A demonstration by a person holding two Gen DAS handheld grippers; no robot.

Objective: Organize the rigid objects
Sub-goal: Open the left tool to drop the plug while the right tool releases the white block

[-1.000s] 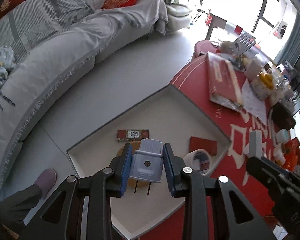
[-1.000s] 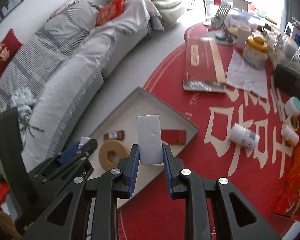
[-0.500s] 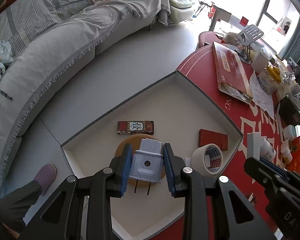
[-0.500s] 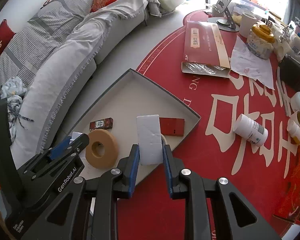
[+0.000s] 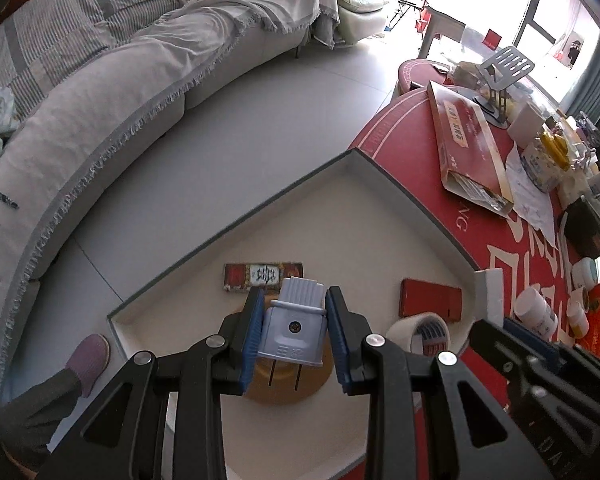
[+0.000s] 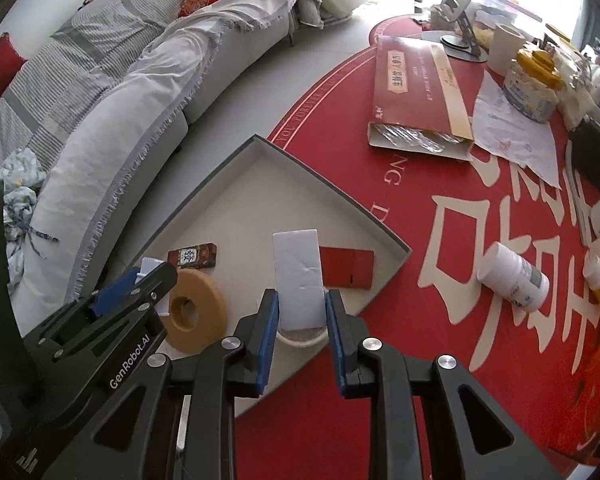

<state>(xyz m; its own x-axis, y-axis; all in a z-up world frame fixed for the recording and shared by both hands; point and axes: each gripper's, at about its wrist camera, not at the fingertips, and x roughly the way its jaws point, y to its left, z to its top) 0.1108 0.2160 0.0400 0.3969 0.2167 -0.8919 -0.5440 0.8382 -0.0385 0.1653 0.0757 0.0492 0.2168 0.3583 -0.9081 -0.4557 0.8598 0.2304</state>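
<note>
Between the blue pads of my left claw [image 5: 294, 336] I pinch a grey plug adapter [image 5: 294, 330], prongs pointing back toward me, body squeezed by its flat sides so it cannot twist. My right claw [image 6: 302, 312] is pressed onto the short end of a white flat block [image 6: 298, 276], which stands out ahead of the pads. Both hang above the shallow grey tray [image 5: 416, 204] at the edge of the red worktop [image 6: 380, 420], which I judge to be the collecting place, since rigid pieces already lie inside. Under the plug sits a tan tape ring [image 6: 194, 312], and beyond it a small dark patterned box [image 5: 263, 276]. Beneath the block is a white tape roll [image 5: 420, 330], with a red flat case [image 6: 346, 267] just beside it. Those rolls take up the near floor of the tray, so I judge each piece needs a bare patch farther in. Outside the tray a white bottle [image 6: 514, 276] lies on its side on the worktop.
</note>
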